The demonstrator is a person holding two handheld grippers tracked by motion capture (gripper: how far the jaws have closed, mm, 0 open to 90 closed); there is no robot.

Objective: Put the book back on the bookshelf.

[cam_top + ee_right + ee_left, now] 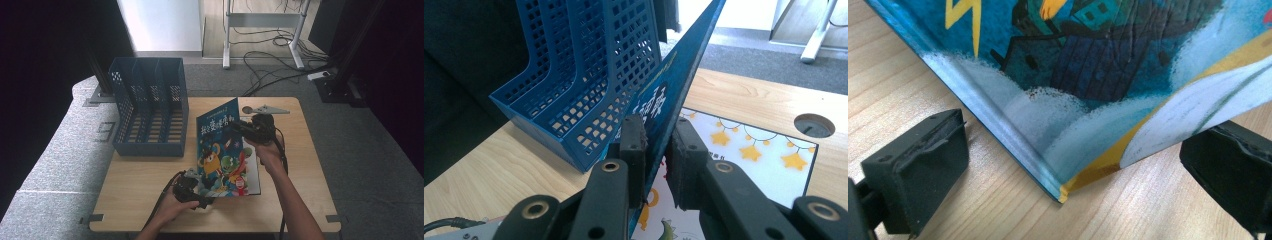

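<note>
— Blue picture book [222, 150] is being tilted up off the wooden table [150, 200]: the right gripper [657, 145] is clenching the raised cover edge between its pads, while the left gripper [1068, 165] is sitting released, jaws wide, with the book's lower spine corner resting on the wood between them and touching neither.

— What is likely going wrong from here?

— I'm judging that the thin cover could be slipping or bending in that right-hand pinch, since so little of it is being held. With the left jaws not closing, the corner could be skidding across the table. The blue file rack [589, 85] is standing just beyond and left of the right gripper, so a hasty swing might be clipping its wall.

— Anything you're not making out?

— Another book [764, 155] with yellow stars is lying under the right gripper, partly covered. The left gripper is cropping the cover art heavily.
</note>
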